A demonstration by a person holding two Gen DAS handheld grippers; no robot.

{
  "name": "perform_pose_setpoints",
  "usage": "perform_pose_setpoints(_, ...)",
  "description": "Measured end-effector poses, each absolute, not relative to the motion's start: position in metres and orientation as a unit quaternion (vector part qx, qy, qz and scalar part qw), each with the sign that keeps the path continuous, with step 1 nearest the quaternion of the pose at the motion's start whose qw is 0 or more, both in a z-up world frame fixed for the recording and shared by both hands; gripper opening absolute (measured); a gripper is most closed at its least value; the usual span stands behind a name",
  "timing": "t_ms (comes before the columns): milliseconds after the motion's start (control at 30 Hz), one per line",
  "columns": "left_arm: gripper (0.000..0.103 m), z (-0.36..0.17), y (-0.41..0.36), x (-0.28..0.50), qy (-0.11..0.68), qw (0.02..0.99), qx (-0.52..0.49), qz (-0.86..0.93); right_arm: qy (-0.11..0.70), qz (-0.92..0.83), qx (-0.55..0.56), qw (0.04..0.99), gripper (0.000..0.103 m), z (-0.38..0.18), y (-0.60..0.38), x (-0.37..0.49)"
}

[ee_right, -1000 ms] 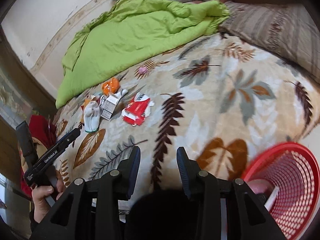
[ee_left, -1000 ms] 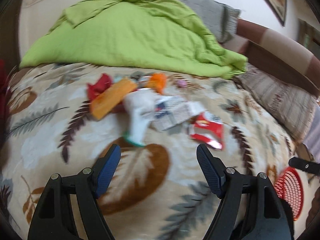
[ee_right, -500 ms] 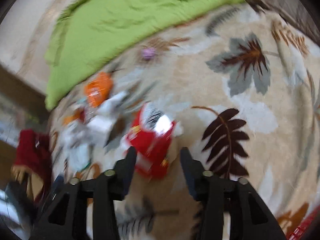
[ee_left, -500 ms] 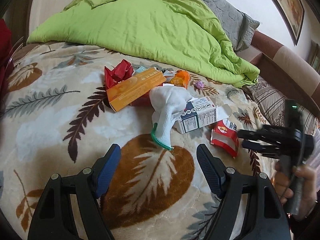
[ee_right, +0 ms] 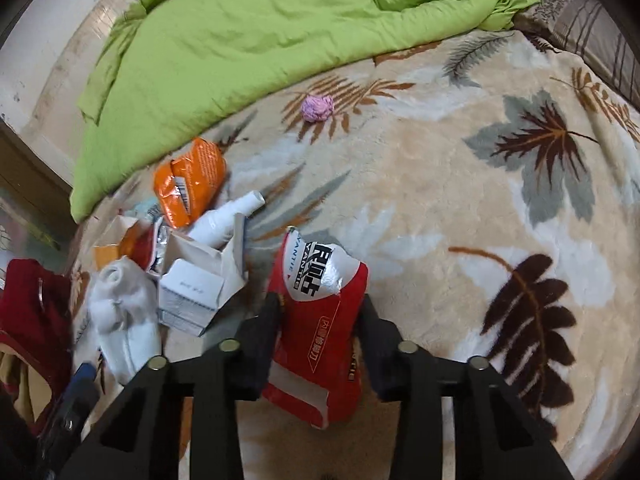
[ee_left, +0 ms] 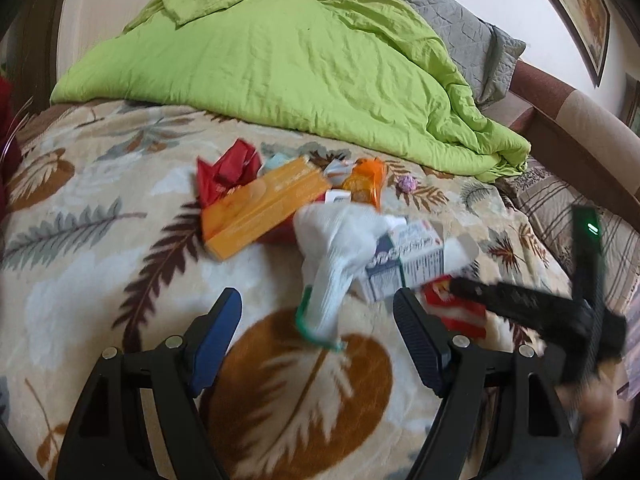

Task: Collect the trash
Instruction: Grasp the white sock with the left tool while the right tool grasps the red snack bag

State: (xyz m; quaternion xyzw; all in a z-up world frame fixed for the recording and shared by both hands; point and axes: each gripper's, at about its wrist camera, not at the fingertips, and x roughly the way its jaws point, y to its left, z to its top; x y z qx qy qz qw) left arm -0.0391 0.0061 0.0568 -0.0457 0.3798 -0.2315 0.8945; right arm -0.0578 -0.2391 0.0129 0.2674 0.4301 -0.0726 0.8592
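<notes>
A heap of trash lies on the leaf-patterned blanket point(ee_right: 460, 184). A red and silver packet point(ee_right: 320, 320) lies between the fingers of my right gripper point(ee_right: 318, 312), which is open around it. The packet also shows in the left wrist view point(ee_left: 456, 312), partly hidden by the right gripper. My left gripper point(ee_left: 318, 320) is open and empty just before a white sock point(ee_left: 336, 256). Beyond lie a white carton point(ee_left: 408, 264), an orange box point(ee_left: 260, 208), an orange wrapper point(ee_right: 190, 184), a red wrapper point(ee_left: 228, 170), a white bottle point(ee_right: 228, 220) and a pink paper ball point(ee_right: 318, 107).
A crumpled green quilt point(ee_left: 288, 64) covers the far side of the bed. A grey pillow point(ee_left: 452, 28) and a striped pillow point(ee_right: 592, 36) lie at the head. A dark red garment point(ee_right: 28, 316) hangs at the bed's left edge.
My right gripper has moved forward and down to the red packet, which now sits between its fingers. The left gripper has edged closer to the white sock.
</notes>
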Motion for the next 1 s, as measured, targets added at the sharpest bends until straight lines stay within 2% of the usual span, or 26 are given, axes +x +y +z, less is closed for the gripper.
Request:
perform_pose_setpoints(100, 0.077, 0.057, -0.010, -0.026, 0.377, 0.897, -0.035, -0.229, 0.410, -0.071, 0.255, 0.873, 0.034, 0.024, -0.233, -0.070)
perform_pose_setpoints(133, 0.073, 0.055, -0.016, -0.021, 0.379, 0.897, -0.029, -0.226, 0.401, -0.075, 0.240, 0.881, 0.034, 0.030, -0.229, -0.075)
perform_pose_setpoints(333, 0.030, 0.027, -0.025, 0.012, 0.426, 0.873, -0.048, -0.232, 0.367, -0.069, 0.227, 0.900, 0.034, 0.045, -0.215, -0.108)
perform_pose_setpoints(467, 0.024, 0.032, -0.023, -0.002, 0.402, 0.884, -0.028, -0.237, 0.352, -0.057, 0.246, 0.901, 0.034, 0.049, -0.219, -0.123)
perform_pose_setpoints(633, 0.024, 0.047, -0.009, -0.038, 0.372, 0.900, -0.015, -0.227, 0.330, -0.045, 0.257, 0.907, 0.034, 0.057, -0.220, -0.135)
perform_pose_setpoints(1000, 0.024, 0.073, 0.006, -0.122, 0.322, 0.919, 0.010, -0.225, 0.293, 0.008, 0.202, 0.934, 0.034, 0.076, -0.190, -0.164)
